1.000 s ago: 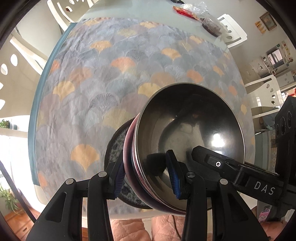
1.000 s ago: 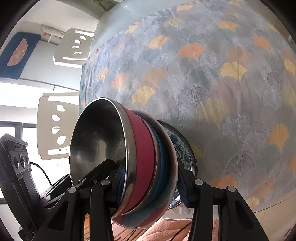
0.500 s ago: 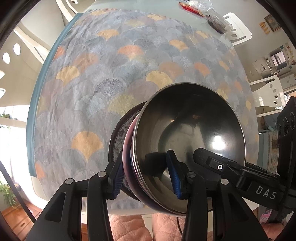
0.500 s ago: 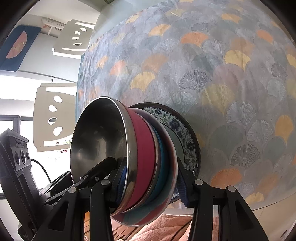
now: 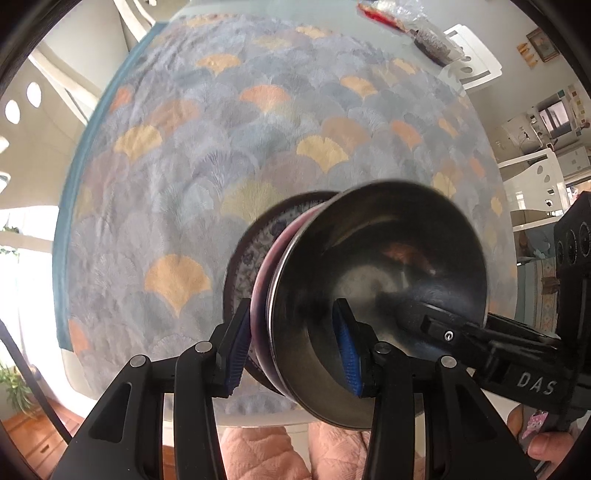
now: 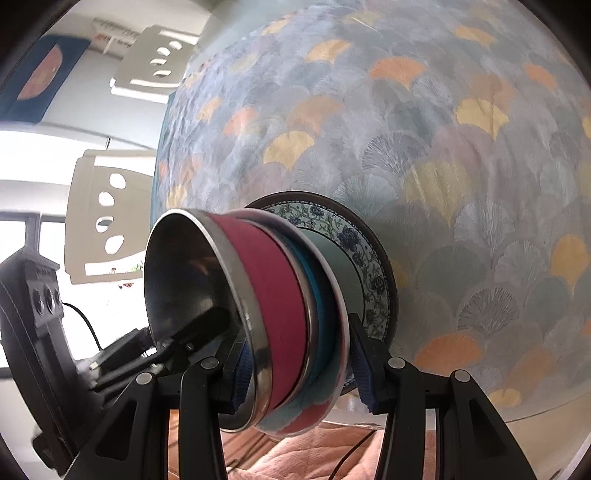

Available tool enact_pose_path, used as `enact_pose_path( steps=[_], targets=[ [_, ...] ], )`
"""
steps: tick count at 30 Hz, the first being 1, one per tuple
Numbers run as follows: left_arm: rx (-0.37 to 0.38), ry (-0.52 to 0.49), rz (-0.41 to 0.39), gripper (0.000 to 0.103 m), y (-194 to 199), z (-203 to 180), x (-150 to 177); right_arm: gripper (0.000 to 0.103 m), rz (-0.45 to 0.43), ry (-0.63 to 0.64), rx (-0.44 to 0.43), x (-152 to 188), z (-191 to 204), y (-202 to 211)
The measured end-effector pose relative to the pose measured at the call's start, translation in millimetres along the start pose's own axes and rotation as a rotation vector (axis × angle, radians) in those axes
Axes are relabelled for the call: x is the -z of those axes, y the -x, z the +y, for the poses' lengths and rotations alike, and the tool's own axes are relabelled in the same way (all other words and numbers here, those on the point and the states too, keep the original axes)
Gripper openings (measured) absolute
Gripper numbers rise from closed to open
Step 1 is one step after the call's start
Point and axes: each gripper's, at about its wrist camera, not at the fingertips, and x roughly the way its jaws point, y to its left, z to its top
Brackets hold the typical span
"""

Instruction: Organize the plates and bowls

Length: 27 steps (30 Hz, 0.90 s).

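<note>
**Both claws on nested stack, near table edge**

Fan-print cloth (image 5: 229,155) covers the table, white chairs (image 6: 110,218) round it, some packets (image 5: 406,22) at the far end. Frames blurred, so detail is rough.

Stack (image 6: 291,314): steel bowl (image 5: 388,280) on top, red bowl (image 6: 269,295) under it, teal bowl (image 6: 314,280), then a wider rim, all sitting in a floral plate (image 6: 354,254). The lot is tipped, mouth facing my left side, and sits just off the near table edge, over my lap; whether the plate bottom touches cloth I cannot tell.

My left claw (image 5: 291,347) is pinched across the stack's rim, one pad inside the steel bowl, one outside by the plate. My right claw (image 6: 299,365) is spread wide and clamped across the whole stack, one finger in the steel bowl, the other behind the wide rim, next to the plate.

Key relation: stack axis runs across between my two claws, not upright; both grip the same near rim, neither is nearer. Open cloth lies straight ahead of both. Judgement: next move needs the stack levelled, plate down, then set forward on the cloth. Risk: tipped bowls sliding out.
</note>
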Motion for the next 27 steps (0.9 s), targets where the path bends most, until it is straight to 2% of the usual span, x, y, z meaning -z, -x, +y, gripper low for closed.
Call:
enact_pose_path(
  steps=[7,9,10,11,12,13,15,17,20,27],
  targets=[
    [-0.122,-0.05,-0.083,0.043,31,3,11,0.048,-0.063,0.213,0.065,10,17,20],
    [-0.175,-0.072,-0.107,0.049,38,4,18,0.055,-0.114,0.299,0.055,16,26,33],
    [-0.188,-0.078,-0.121,0.056,41,5,22,0.058,-0.142,0.342,0.038,19,32,40],
    [-0.199,-0.079,-0.132,0.066,43,5,24,0.072,-0.171,0.387,0.04,22,40,47],
    [-0.215,-0.078,-0.146,0.069,45,6,27,0.093,-0.192,0.418,0.05,25,45,52],
    [-0.227,-0.077,-0.161,0.072,47,7,30,0.101,-0.228,0.483,0.079,30,55,57],
    [-0.229,-0.066,-0.163,0.076,49,9,32,0.103,-0.245,0.567,0.109,32,68,59],
    [-0.231,-0.056,-0.147,0.077,45,9,29,0.103,-0.224,0.634,0.16,32,78,52],
    [-0.251,-0.035,-0.131,0.077,40,10,22,0.103,-0.179,0.658,0.207,27,80,39],
    [-0.251,0.015,-0.12,0.077,33,15,17,0.103,-0.155,0.649,0.166,20,71,31]
  ],
)
